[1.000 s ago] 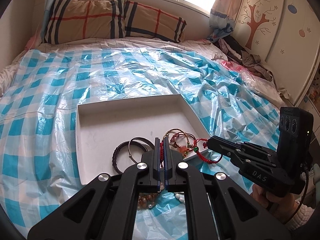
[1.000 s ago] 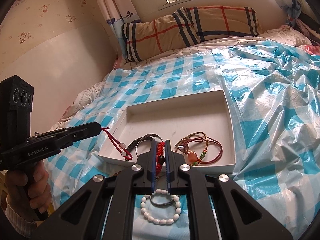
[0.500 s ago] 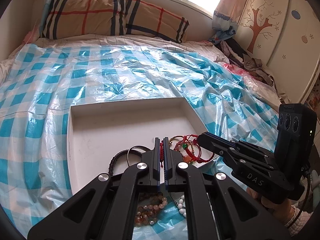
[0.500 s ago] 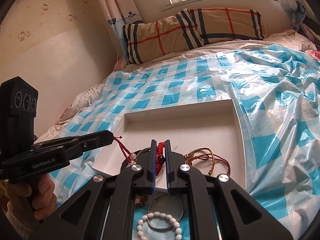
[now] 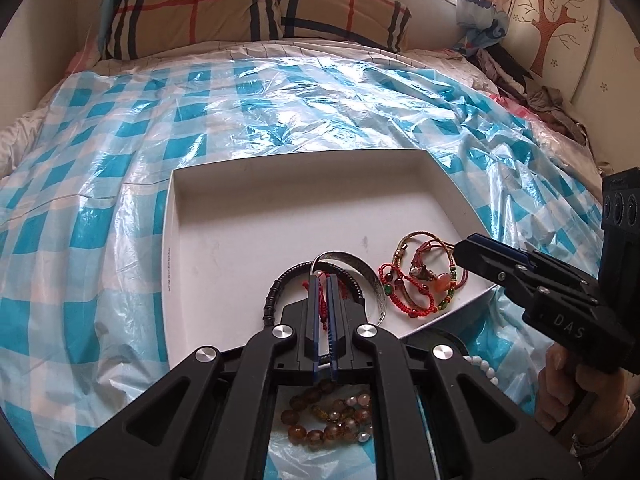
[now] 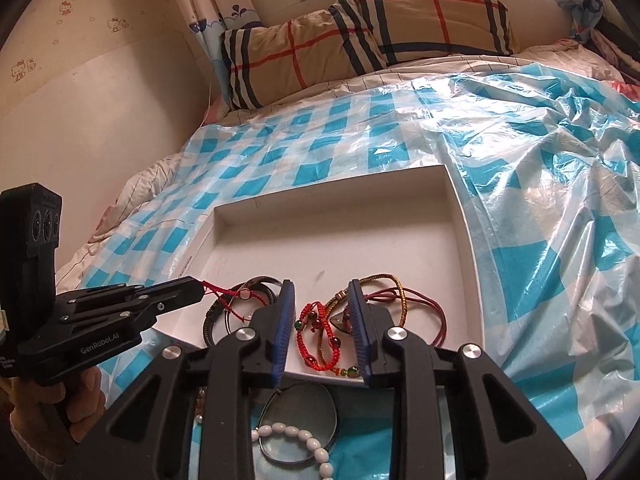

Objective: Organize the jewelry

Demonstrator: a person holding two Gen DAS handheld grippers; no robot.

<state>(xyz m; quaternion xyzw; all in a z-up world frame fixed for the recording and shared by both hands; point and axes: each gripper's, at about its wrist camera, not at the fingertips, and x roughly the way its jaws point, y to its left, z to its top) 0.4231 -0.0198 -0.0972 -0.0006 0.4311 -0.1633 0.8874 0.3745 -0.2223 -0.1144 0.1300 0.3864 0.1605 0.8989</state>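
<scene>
A white tray (image 5: 168, 240) lies on the checked plastic sheet. My left gripper (image 5: 322, 280) hangs low over the tray's near side, shut on a red cord bracelet (image 5: 322, 304); the cord dangles from its tip (image 6: 198, 290) in the right wrist view. My right gripper (image 6: 320, 294) is over the tray's (image 6: 468, 240) near edge with its jaws opening. A red beaded bracelet (image 6: 320, 332) lies loose on the tray floor between them, untouched by the pads. A black braided bracelet (image 5: 280, 280), a silver bangle (image 5: 372, 276) and brown cord bracelets (image 5: 424, 272) also lie in the tray.
In front of the tray, on the sheet, lie an amber bead bracelet (image 5: 328, 420), a white bead bracelet (image 6: 304, 438) and a dark thin bangle (image 6: 296, 460). Plaid pillows (image 5: 248, 4) sit at the bed's head. A person's hands hold both grippers.
The right jaws have spread apart and let the red beaded bracelet drop into the tray. Both grippers have sunk closer to the tray. The left one still clamps the red cord.
</scene>
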